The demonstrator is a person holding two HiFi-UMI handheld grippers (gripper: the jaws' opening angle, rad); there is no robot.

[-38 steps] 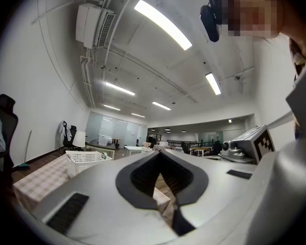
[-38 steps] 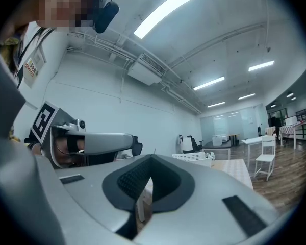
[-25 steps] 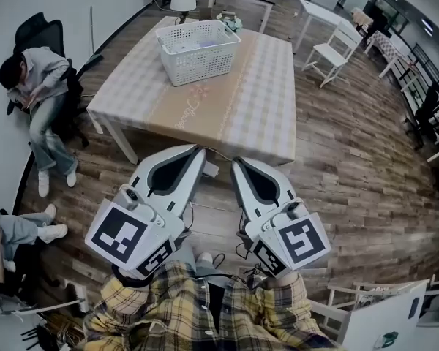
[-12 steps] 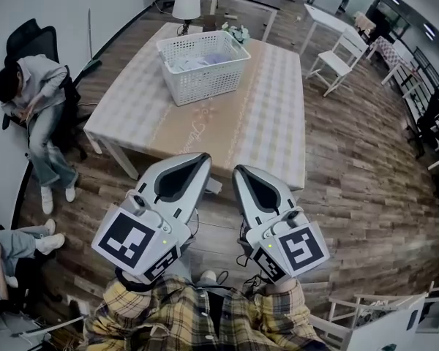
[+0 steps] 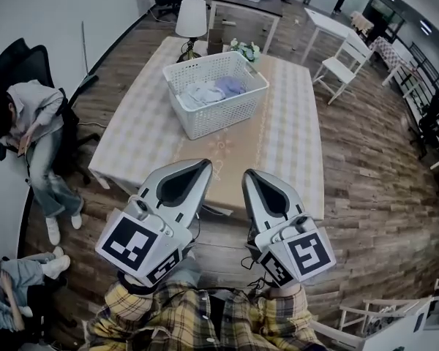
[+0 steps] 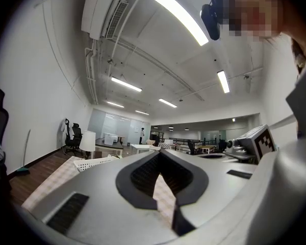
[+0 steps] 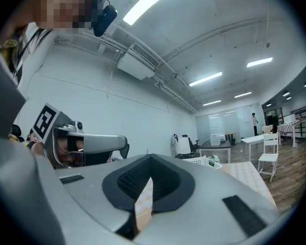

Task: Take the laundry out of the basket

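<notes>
Head view showed the laundry (image 5: 214, 91) lying in the basket (image 5: 218, 123) on the table (image 5: 293, 148), well ahead. The left gripper (image 5: 203, 164) and right gripper (image 5: 248, 175) were closed and empty, likely because nothing was within reach yet.

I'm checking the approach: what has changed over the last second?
The person has stepped toward the table; the basket now sits nearer in the head view, its laundry showing. The left gripper and right gripper came along. Unchanged: both shut, empty, side by side; laundry untouched.
</notes>
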